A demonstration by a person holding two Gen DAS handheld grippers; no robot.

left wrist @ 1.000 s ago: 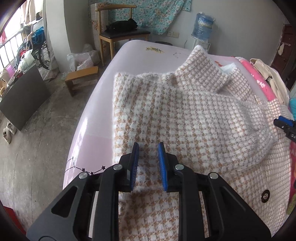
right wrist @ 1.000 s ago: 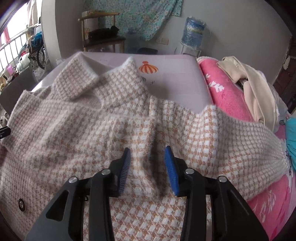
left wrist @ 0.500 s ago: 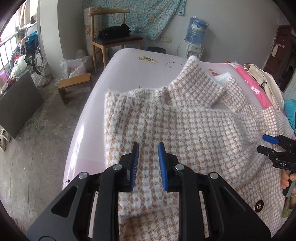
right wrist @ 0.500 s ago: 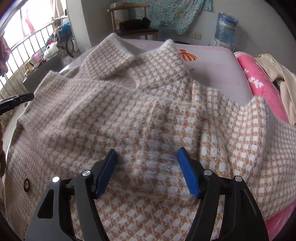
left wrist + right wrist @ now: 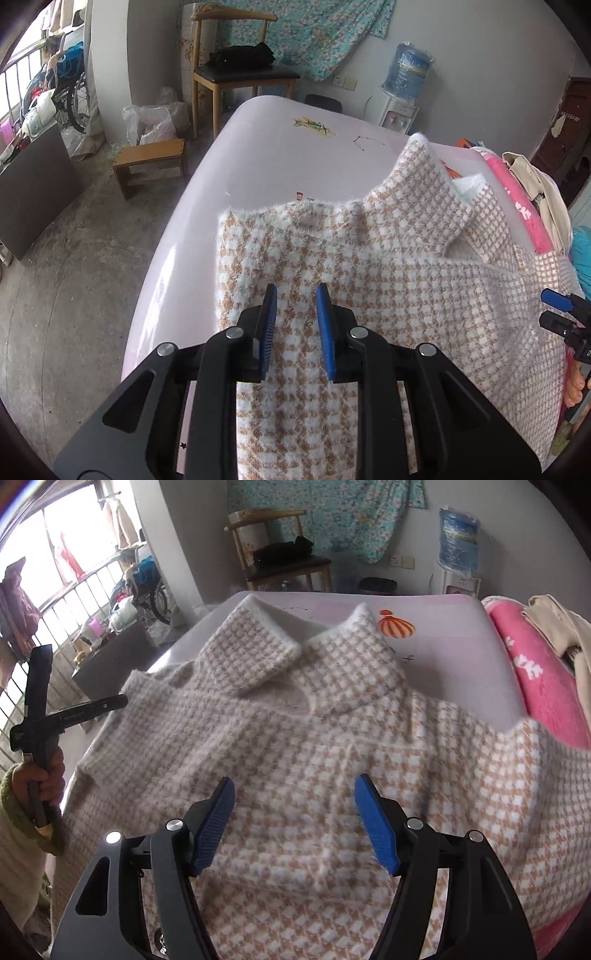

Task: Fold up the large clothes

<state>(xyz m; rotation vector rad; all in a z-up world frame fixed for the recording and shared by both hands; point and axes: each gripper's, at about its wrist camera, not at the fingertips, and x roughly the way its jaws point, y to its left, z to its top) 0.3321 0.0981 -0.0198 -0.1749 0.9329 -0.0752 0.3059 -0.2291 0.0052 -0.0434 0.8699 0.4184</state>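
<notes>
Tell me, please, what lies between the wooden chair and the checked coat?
Bare pink bed sheet lies between the wooden chair and the checked coat, in the left wrist view.

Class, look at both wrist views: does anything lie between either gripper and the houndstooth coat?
Nothing visible does. The left gripper and the open right gripper sit directly over the coat, with only fabric between their fingers.

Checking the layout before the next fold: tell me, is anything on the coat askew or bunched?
Yes. The houndstooth coat lies uneven: its left collar flap stands up off the bed, and its right side drapes over the pink blanket.
</notes>
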